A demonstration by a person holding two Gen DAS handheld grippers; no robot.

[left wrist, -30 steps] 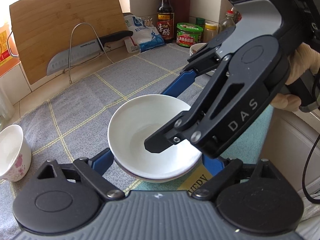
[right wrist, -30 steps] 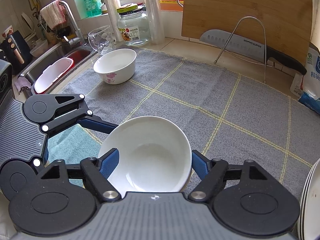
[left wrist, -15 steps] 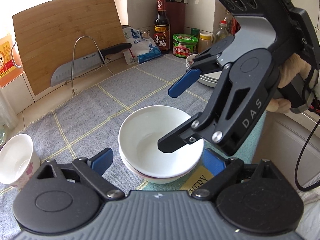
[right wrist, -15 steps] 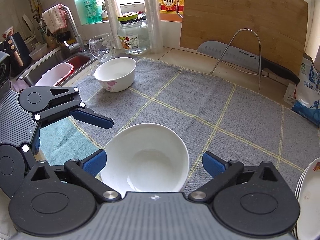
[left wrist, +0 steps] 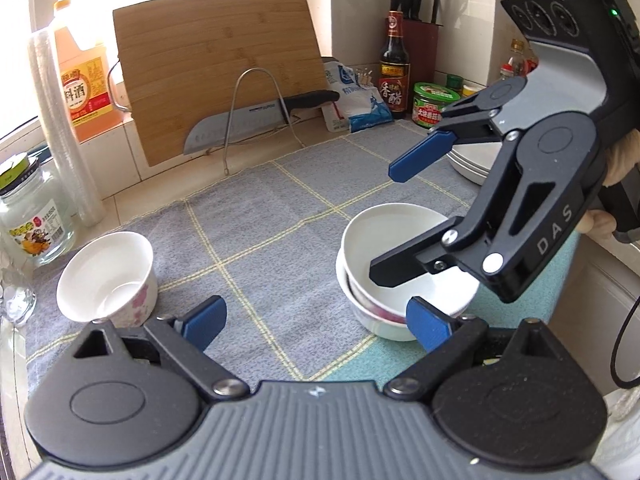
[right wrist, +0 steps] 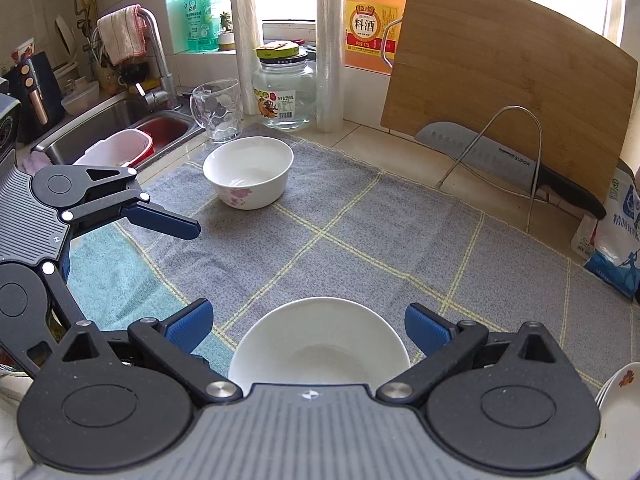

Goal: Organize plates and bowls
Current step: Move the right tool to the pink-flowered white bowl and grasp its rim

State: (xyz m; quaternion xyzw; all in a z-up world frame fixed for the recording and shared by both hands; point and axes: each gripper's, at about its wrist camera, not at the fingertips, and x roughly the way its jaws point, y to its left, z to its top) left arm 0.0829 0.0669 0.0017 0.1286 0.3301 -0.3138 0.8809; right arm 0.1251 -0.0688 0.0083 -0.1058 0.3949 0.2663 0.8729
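A plain white bowl sits nested in a flowered bowl on the grey checked cloth. My right gripper is open, its blue pads standing clear on either side of the nested bowls. In the left wrist view the right gripper hangs just over those bowls. My left gripper is open with nothing between its pads, its right pad close to the stack. A lone flowered bowl stands at the cloth's far left. A stack of plates lies at the right.
A bamboo cutting board leans on the wall behind a cleaver in a wire rack. A glass jar, a glass mug and the sink lie at the left. Sauce bottles and a salt bag stand at the back right.
The right gripper's jaws spread wide off the white bowl, which stays nested in the flowered bowl. Both grippers pulled back and up; the left view swung left, showing more of the lone bowl.
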